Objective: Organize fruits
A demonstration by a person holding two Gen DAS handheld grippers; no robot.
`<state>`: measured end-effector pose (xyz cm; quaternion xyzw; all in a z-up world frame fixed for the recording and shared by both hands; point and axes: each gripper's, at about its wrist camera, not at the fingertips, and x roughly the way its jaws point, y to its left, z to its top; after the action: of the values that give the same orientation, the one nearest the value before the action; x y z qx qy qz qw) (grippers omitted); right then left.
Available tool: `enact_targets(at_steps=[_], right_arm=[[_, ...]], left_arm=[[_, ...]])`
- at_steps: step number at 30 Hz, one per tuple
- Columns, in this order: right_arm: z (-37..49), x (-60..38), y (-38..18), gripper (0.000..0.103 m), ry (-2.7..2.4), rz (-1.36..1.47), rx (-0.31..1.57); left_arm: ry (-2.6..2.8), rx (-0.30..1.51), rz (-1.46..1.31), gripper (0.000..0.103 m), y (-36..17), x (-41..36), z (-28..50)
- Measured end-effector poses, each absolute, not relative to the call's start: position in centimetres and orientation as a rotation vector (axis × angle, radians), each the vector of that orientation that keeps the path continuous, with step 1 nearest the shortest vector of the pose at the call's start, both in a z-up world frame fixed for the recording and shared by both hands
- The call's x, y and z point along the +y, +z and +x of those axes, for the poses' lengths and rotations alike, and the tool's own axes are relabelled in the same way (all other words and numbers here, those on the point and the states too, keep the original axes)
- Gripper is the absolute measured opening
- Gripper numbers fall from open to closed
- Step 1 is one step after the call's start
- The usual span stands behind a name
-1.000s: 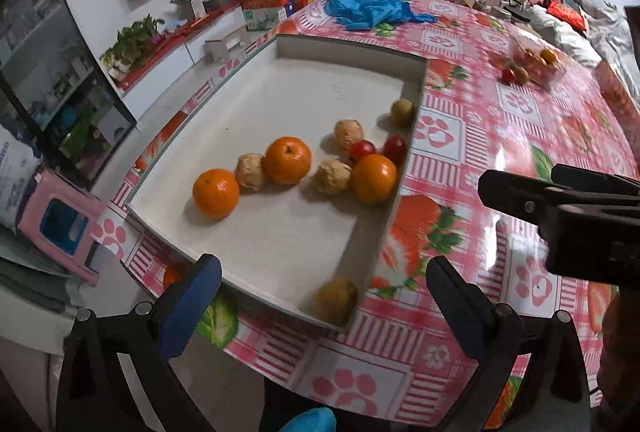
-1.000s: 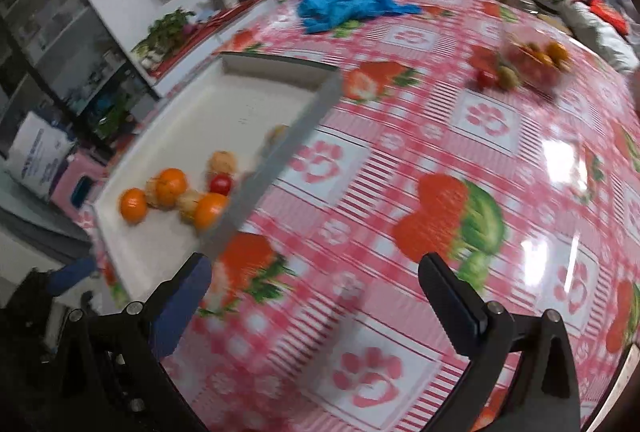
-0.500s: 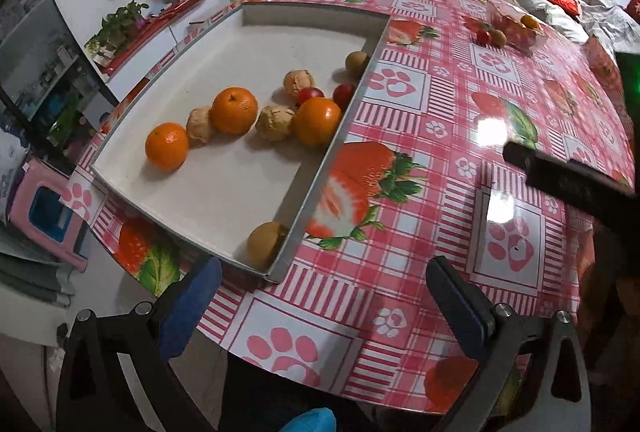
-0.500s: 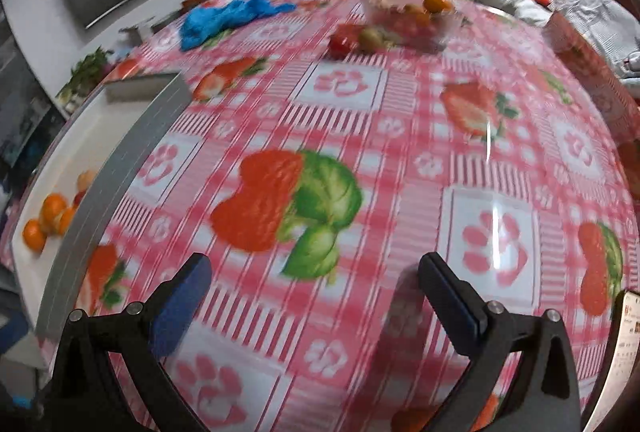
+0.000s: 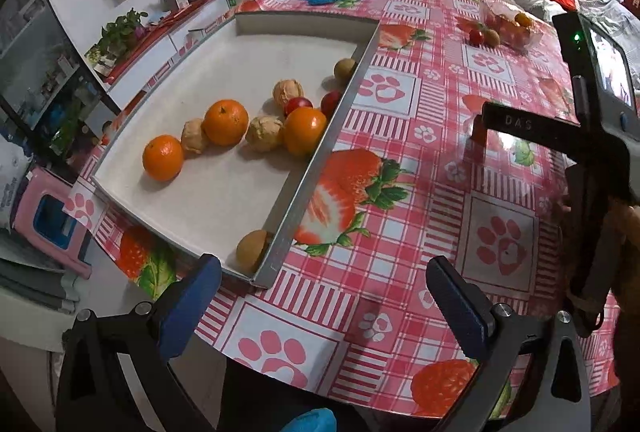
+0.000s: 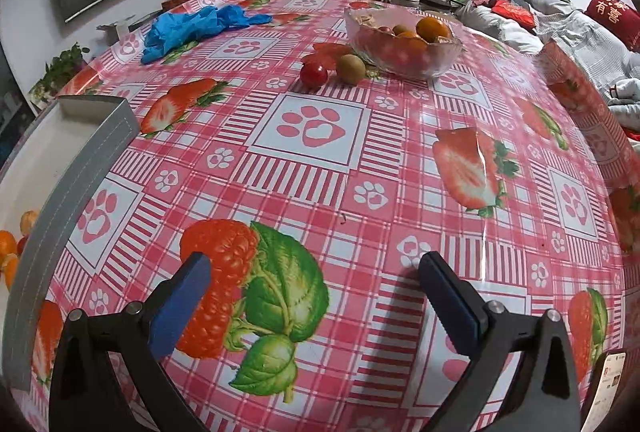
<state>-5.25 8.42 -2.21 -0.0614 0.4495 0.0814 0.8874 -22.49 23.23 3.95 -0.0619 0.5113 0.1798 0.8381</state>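
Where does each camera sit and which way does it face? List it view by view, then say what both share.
Left wrist: on the left tongs, open, facing the tray of oranges and walnuts; the right tongs' body shows at right.
Right wrist: on the right tongs, open, facing across the tablecloth toward the glass bowl.
Shared: tray, bowl, blue gloves.

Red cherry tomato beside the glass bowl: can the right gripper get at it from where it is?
Probably yes. The right gripper is open and empty, and only bare tablecloth lies between it and the tomato. The kiwi and glass bowl sit close alongside.
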Motion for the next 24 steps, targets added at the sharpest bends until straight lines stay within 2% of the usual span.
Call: enact_targets(at_steps=[24], right_arm=[[-5.1, 8.4, -2.2, 0.103, 0.169, -0.128, 0.934]], left_arm=[[0.399, 1.059, -0.176, 0.103, 4.9, 23.8, -22.5]])
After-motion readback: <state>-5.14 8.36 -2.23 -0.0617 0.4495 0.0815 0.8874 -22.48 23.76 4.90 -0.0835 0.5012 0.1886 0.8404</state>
